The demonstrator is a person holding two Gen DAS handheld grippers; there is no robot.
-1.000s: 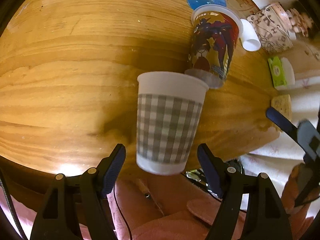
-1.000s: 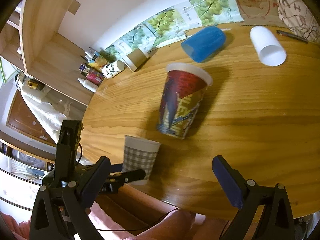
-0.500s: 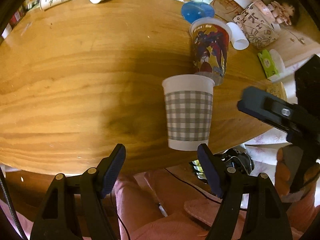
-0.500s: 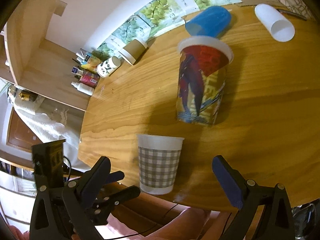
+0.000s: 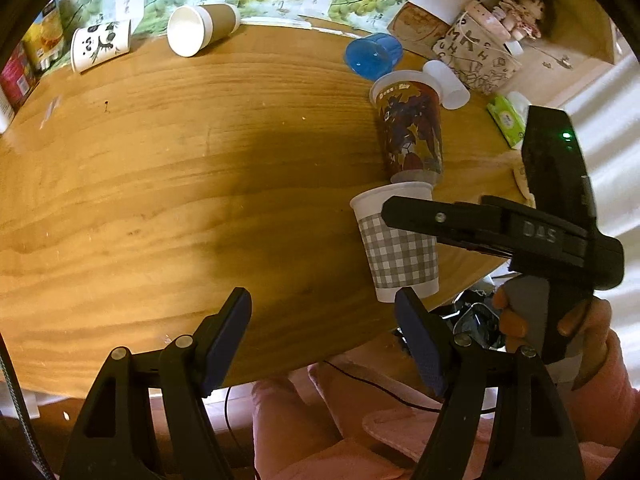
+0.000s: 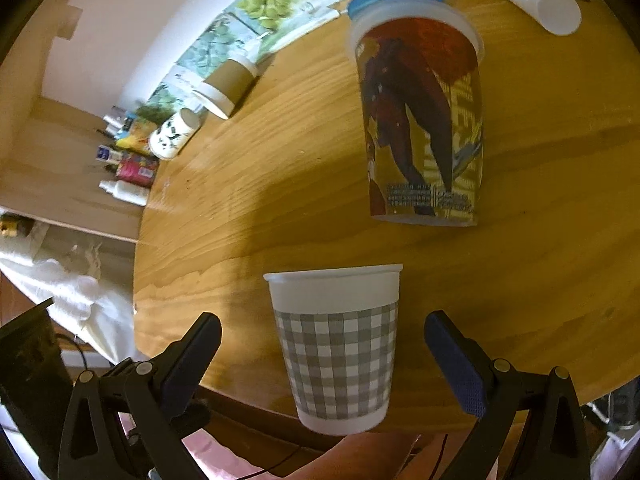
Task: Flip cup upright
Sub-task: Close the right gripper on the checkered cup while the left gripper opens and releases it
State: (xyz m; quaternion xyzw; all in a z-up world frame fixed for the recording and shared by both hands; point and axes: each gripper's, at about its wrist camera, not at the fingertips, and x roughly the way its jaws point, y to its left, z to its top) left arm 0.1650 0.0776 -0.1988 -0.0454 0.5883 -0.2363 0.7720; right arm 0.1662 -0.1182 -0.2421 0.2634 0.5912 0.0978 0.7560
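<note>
Cup (image 6: 336,354) gingham, rim up at table (image 5: 168,184) near edge | light, thin, crushable, likely slick: pinch gently mid-wall | right tongs (image 6: 322,350) wide open, straddling it, no contact | left tongs (image 5: 322,334) open, empty, beside it

Six cups sit on the desk (image 5: 168,184). Two stand with rims up near the desk's near edge: one checked cup (image 6: 336,348) and one printed cup (image 6: 424,128) just behind it. Four lie on their sides toward the far edge: one blue cup (image 5: 374,56), one white cup (image 5: 446,84), one brown cup (image 5: 202,28) and one panda cup (image 5: 100,45).

Two tongs (image 5: 322,344) are in view, the left one and the right tongs (image 6: 324,364), each with two fingers.

One doll (image 5: 520,14) and one green tissue pack (image 5: 508,118) are at the far right corner.

Bottles and packets cluster at the far left corner; their number cannot be told.
</note>
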